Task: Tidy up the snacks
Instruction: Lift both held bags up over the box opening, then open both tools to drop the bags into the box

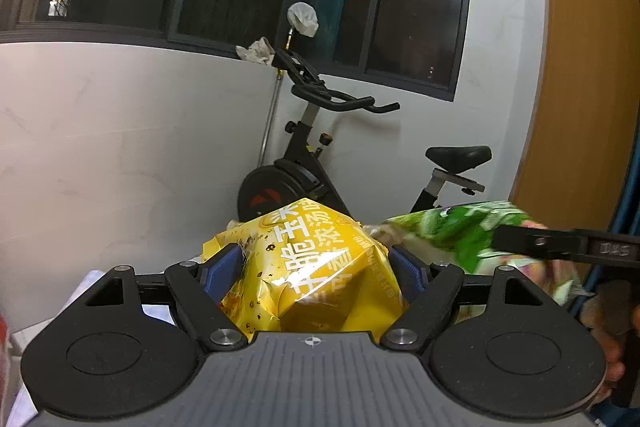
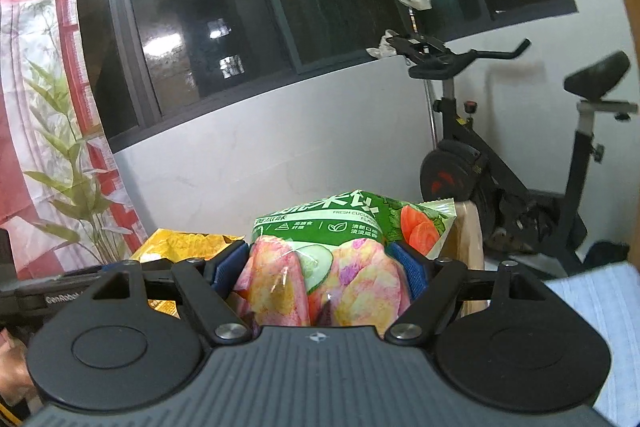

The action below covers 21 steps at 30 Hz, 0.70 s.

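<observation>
Both tools carry bags aloft: left tool point(image 1: 316, 273) clamps the crinkled yellow foil snack bag point(image 1: 316, 279), right tool point(image 2: 322, 273) pinches the green-and-pink plastic crisp bag point(image 2: 332, 255); slick inflated film could slip or burst under squeeze.

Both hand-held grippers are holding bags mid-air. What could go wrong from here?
1. The left hand-held gripper squeezes the yellow snack bag, already creased: contents could get crushed.
2. The right hand-held gripper pinches the green snack bag only at its lower end; most of the bag sticks out beyond the pads, so it may slip or swing.
3. The two bags are close together, so they could collide when being placed.
</observation>
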Each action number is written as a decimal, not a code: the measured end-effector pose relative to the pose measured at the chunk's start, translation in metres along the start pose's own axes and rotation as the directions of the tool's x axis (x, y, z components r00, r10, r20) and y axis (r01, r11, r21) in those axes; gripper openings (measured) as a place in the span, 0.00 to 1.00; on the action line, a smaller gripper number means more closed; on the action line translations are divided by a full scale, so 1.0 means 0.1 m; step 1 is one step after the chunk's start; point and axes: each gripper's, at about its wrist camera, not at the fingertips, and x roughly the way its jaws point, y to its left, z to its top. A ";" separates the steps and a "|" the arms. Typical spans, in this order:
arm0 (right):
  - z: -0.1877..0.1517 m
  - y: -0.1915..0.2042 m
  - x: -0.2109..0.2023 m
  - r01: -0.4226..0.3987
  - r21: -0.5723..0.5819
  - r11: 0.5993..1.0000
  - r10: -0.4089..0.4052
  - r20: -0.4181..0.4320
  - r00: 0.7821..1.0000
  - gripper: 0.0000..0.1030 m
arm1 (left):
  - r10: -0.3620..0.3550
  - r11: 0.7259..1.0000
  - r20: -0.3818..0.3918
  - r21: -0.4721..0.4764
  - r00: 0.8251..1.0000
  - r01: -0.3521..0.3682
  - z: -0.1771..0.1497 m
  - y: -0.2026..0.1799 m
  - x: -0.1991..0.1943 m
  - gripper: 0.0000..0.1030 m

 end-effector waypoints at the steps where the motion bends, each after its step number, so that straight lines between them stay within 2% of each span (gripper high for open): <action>1: 0.05 -0.03 0.10 0.006 -0.008 1.000 -0.006 -0.009 1.000 0.77 | 0.001 1.000 -0.006 0.006 1.000 -0.001 0.04 -0.01 0.10 0.79; 3: 0.13 -0.11 0.33 0.013 -0.016 1.000 -0.014 -0.027 1.000 0.77 | 0.018 1.000 -0.019 0.022 1.000 -0.017 0.09 -0.02 0.27 0.79; 7: 0.16 -0.29 0.83 -0.023 -0.012 1.000 0.021 -0.122 0.992 0.77 | 0.027 1.000 -0.075 0.014 0.997 -0.026 0.16 0.03 0.62 0.79; 10: 0.08 -0.38 1.08 0.016 -0.022 1.000 -0.019 -0.170 0.985 0.77 | 0.065 0.997 -0.117 0.057 0.991 -0.058 0.12 0.03 0.83 0.79; 14: -0.04 -0.45 1.30 0.043 -0.042 0.998 -0.051 -0.225 0.973 0.77 | 0.075 0.994 -0.156 0.089 0.985 -0.062 0.04 0.07 1.02 0.79; 21: -0.18 -0.54 1.45 0.077 -0.062 0.995 -0.091 -0.266 0.960 0.77 | 0.070 0.991 -0.197 0.130 0.978 -0.045 -0.06 0.11 1.20 0.80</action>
